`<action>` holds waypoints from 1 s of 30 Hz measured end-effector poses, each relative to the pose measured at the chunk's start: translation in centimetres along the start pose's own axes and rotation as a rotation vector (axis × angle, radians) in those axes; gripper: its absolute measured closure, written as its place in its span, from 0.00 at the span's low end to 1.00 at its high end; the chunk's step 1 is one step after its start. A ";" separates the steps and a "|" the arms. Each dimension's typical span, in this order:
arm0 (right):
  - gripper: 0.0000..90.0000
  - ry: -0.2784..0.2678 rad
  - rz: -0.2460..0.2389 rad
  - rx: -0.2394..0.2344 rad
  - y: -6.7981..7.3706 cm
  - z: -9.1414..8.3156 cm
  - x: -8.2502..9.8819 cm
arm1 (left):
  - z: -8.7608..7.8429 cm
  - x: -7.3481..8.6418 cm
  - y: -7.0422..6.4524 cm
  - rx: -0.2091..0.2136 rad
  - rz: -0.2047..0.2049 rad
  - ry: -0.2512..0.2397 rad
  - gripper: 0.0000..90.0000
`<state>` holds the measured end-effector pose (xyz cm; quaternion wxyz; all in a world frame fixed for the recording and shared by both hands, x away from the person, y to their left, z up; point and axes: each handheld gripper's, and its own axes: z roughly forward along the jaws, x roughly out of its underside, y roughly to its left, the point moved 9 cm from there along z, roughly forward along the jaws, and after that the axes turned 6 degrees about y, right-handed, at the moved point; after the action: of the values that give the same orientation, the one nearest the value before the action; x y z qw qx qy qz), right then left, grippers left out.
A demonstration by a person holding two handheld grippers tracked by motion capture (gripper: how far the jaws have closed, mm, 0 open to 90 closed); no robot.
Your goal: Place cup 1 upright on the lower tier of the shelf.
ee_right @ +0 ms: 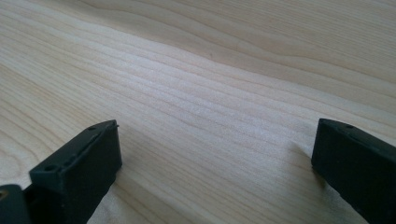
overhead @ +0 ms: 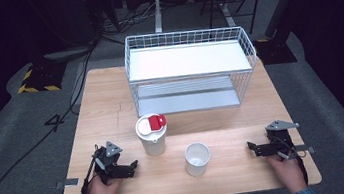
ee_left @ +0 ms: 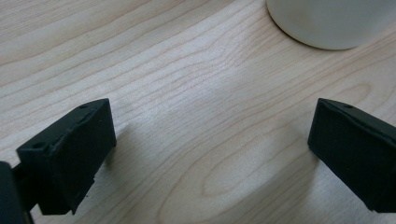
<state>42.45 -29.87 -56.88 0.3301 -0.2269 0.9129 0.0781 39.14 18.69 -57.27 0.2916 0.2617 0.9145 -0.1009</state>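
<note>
High view: your left gripper [overhead: 129, 166] rests on wooden table [overhead: 111, 110] near front-left, right gripper [overhead: 253, 149] near front-right. White lidded cup with red flap [overhead: 153, 135] and open white cup [overhead: 198, 158] stand between them; wire rack [overhead: 191, 69] behind.

Left gripper view: your jaws spread wide, holding nothing; white cup base [ee_left: 332, 21] ahead.

Right gripper view: your jaws spread wide, empty, over bare wood.

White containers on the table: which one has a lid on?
The taller white container, nearer the wire basket, carries a red-and-white lid. The shorter cup stands open.
</note>
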 end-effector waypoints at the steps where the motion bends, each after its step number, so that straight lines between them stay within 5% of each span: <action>1: 0.02 0.000 0.000 0.000 0.0 0.0 0.0 | 0.0 0.0 0.0 0.000 0.000 0.000 0.03; 10: 0.02 0.003 -0.021 -0.023 -0.1 -0.1 0.2 | 0.2 -0.3 0.1 -0.026 -0.036 -0.006 0.03; 30: 0.09 -0.011 0.004 -0.022 -0.1 -0.7 0.2 | 0.2 -0.3 0.2 -0.027 -0.035 -0.006 0.03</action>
<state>41.94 -30.24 -56.49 0.3326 -0.2284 0.9106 0.0899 39.58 18.59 -57.27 0.2959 0.2415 0.9193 -0.0946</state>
